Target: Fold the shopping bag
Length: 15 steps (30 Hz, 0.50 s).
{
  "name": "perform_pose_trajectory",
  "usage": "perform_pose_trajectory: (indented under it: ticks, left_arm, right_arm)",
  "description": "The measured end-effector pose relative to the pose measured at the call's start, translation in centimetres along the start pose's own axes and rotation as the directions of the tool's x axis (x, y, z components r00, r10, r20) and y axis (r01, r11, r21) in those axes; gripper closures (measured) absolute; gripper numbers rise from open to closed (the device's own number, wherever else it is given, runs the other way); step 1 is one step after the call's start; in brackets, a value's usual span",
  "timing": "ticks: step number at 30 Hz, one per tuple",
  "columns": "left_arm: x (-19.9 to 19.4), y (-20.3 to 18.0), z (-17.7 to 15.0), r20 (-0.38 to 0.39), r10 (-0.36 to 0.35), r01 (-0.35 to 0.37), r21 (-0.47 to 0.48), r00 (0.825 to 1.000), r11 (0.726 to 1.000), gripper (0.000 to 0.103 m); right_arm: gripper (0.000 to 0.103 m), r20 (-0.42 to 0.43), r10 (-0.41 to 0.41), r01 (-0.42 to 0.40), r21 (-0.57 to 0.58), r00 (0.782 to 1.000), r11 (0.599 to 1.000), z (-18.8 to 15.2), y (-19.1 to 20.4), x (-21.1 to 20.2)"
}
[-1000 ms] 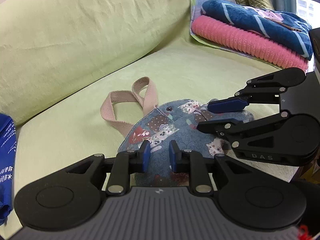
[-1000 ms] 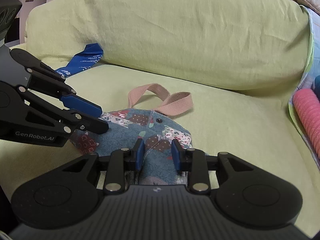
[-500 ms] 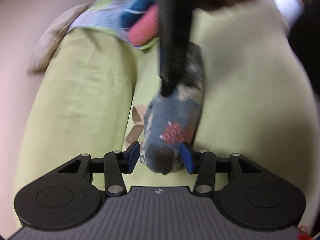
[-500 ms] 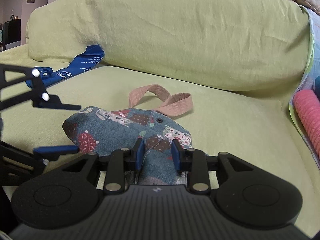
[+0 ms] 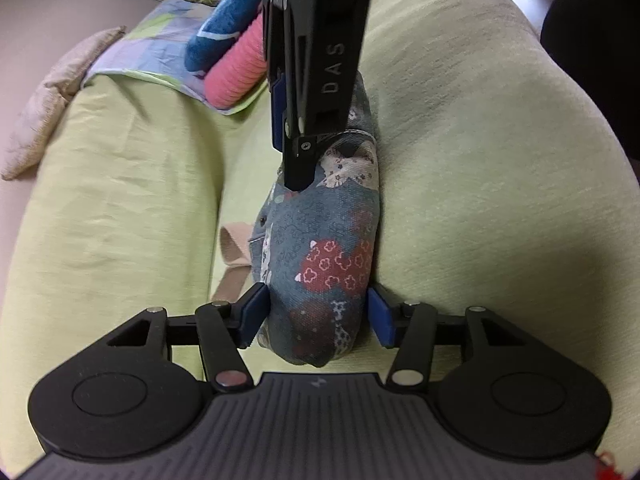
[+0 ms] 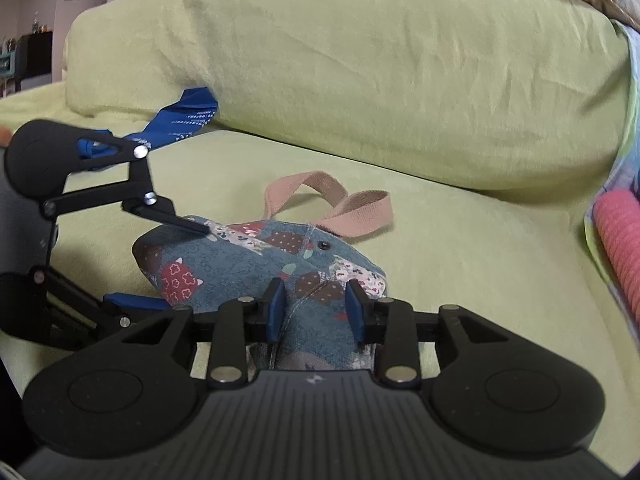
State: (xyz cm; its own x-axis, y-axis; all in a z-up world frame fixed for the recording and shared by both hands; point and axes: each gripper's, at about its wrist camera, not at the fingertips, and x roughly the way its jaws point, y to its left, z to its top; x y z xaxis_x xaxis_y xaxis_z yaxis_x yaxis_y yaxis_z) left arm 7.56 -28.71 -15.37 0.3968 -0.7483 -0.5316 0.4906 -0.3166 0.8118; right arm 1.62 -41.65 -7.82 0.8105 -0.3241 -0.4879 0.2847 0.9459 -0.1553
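The shopping bag (image 6: 240, 264), blue patchwork cloth with tan handles (image 6: 328, 200), lies bunched on the green sofa seat (image 6: 480, 248). My right gripper (image 6: 316, 312) is shut on a fold of the bag's near edge. From the left wrist view the bag (image 5: 328, 248) runs lengthwise away from me, with the handles (image 5: 234, 256) on its left. My left gripper (image 5: 316, 316) is open wide, its pads on either side of the bag's near end. The right gripper (image 5: 294, 168) comes down onto the bag from above. The left gripper (image 6: 168, 264) straddles the bag's left end.
The sofa backrest (image 6: 360, 60) rises behind the bag. A blue strap or bag (image 6: 188, 120) lies at the back left. Folded pink and blue blankets (image 5: 236, 68) sit on a patterned cloth at the sofa's right end. A dark sleeve (image 5: 592, 40) shows at the upper right.
My left gripper swung round from the bag's front to its left end, turned, and opened wide around it. The right gripper kept its hold and has not moved.
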Motion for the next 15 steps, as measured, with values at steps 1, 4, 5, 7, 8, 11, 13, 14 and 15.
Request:
perform_pose_trajectory:
  ticks: [1, 4, 5, 7, 8, 11, 13, 14, 15]
  left_arm:
    - [-0.1, 0.1, 0.0, 0.002, -0.005, 0.005, -0.004, 1.000, 1.000, 0.047]
    - [0.0, 0.3, -0.1, 0.004, -0.009, 0.009, -0.023, 1.000, 1.000, 0.047]
    - [0.0, 0.3, -0.1, 0.004, -0.008, 0.008, -0.027, 1.000, 1.000, 0.047]
    - [0.0, 0.3, -0.1, 0.005, -0.010, 0.010, -0.040, 1.000, 0.999, 0.047]
    - [0.0, 0.3, -0.1, 0.006, -0.011, 0.012, -0.041, 1.000, 0.999, 0.047]
    - [-0.1, 0.6, -0.1, 0.010, -0.022, 0.022, -0.042, 1.000, 0.999, 0.047]
    - [-0.3, 0.5, -0.2, 0.015, -0.029, 0.030, -0.044, 0.999, 0.999, 0.047]
    - [-0.3, 0.5, -0.3, 0.017, -0.031, 0.032, -0.046, 0.999, 0.998, 0.047]
    - [-0.4, 0.5, -0.4, 0.019, -0.033, 0.033, -0.047, 0.999, 0.998, 0.047]
  right_arm:
    - [0.067, 0.002, 0.004, -0.004, -0.032, 1.000, 0.999, 0.1, 0.2, -0.1]
    - [0.050, 0.007, 0.016, -0.015, -0.146, 1.000, 0.989, 0.4, 0.8, -0.9]
    - [0.039, 0.012, 0.024, -0.022, -0.187, 1.000, 0.982, 0.4, 0.8, -1.4]
    - [0.036, 0.027, 0.045, -0.036, -0.273, 0.999, 0.961, -0.1, 0.8, -2.4]
    - [0.036, 0.037, 0.045, -0.030, -0.326, 0.998, 0.945, -0.5, 0.8, -3.0]
    - [0.036, 0.065, 0.041, -0.002, -0.514, 0.997, 0.857, -2.4, 1.1, -4.4]
    - [0.036, 0.080, 0.021, 0.038, -0.666, 0.997, 0.745, -4.3, 1.5, -4.6]
    - [0.036, 0.090, 0.010, 0.058, -0.720, 0.996, 0.692, -5.1, 1.6, -4.5]
    - [0.036, 0.101, 0.000, 0.078, -0.769, 0.995, 0.634, -5.9, 1.8, -4.4]
